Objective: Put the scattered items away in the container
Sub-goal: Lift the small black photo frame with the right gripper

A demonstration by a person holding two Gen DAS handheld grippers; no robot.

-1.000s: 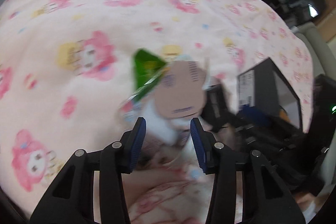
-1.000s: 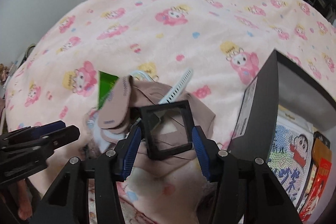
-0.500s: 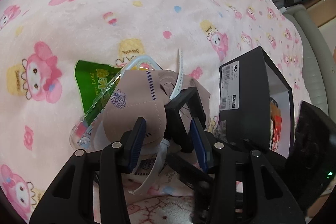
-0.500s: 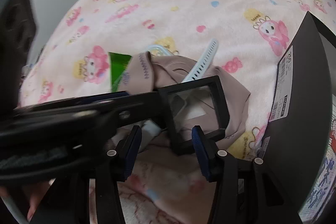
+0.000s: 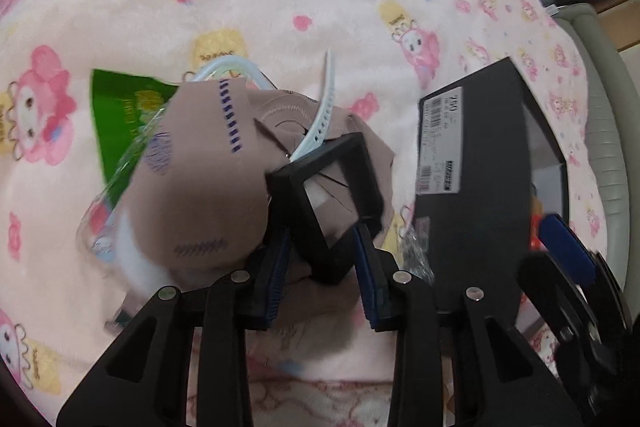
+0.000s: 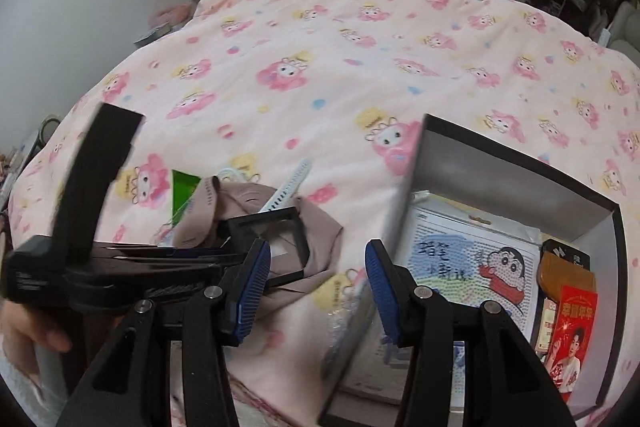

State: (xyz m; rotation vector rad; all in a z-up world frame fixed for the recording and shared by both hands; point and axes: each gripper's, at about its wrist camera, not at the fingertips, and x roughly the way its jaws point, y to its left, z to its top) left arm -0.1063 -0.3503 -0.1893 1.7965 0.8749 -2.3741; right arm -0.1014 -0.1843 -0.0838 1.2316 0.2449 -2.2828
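My left claw (image 5: 320,271) is closing around the black square frame (image 5: 326,195), which lies on the mauve cloth (image 5: 200,203). My right claw (image 6: 316,291) hangs wide and empty; only its view shows inside the black box (image 6: 516,171) to its right.

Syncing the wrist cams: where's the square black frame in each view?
Left wrist: the square black frame sits low centre, just above and between the left gripper fingers, which are closing around its lower corner.
Right wrist: it lies left of centre on the brown cloth, beside the right gripper's left finger.
Shared landmark: the black box stands right of the frame in both views.
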